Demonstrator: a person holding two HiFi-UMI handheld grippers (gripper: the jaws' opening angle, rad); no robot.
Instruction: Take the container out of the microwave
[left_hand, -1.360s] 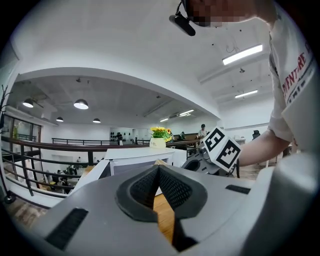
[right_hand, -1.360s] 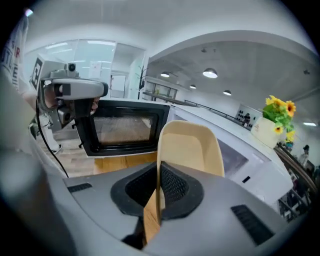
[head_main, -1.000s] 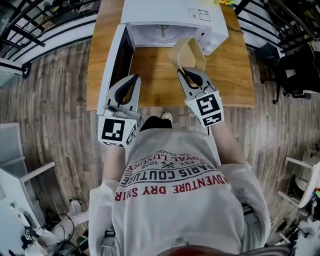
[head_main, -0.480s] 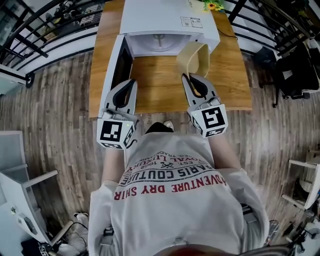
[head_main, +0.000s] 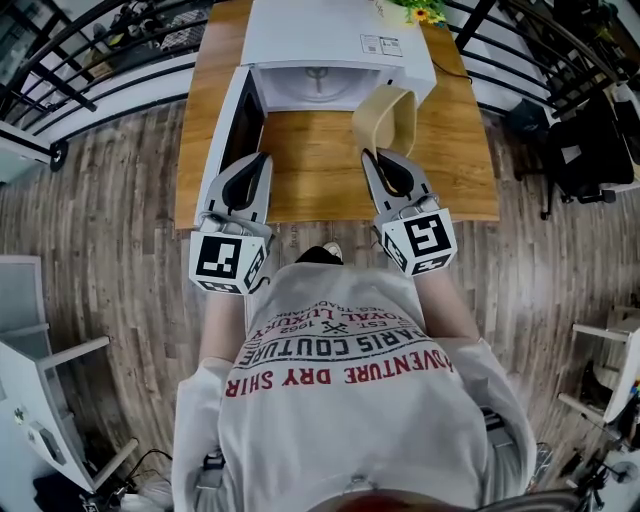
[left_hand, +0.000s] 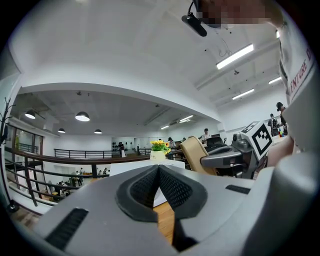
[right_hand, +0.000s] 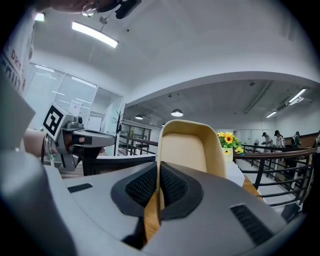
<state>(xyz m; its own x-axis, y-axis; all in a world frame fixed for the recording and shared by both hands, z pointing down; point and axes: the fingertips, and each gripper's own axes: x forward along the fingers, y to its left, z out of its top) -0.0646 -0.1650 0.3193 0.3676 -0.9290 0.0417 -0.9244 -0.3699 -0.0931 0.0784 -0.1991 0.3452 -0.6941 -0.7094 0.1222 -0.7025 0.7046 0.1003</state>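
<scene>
**Container out of the microwave, held by its rim**

The right gripper (head_main: 378, 158) is pinched narrow on one wall of the beige container (head_main: 385, 118), which hangs tipped on its side above the bench (head_main: 310, 170), in front of the open microwave (head_main: 330, 40). The left gripper (head_main: 260, 160) is closed on nothing. The risk — such a thin rim hold may let the container swing, slip and drop. I count one container, one microwave, two grippers.

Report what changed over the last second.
The right hand-held gripper, shut on the beige container, drew it slightly back from the microwave toward the person. Unchanged: that grip, the left hand-held gripper shut and empty, the microwave door open.
</scene>
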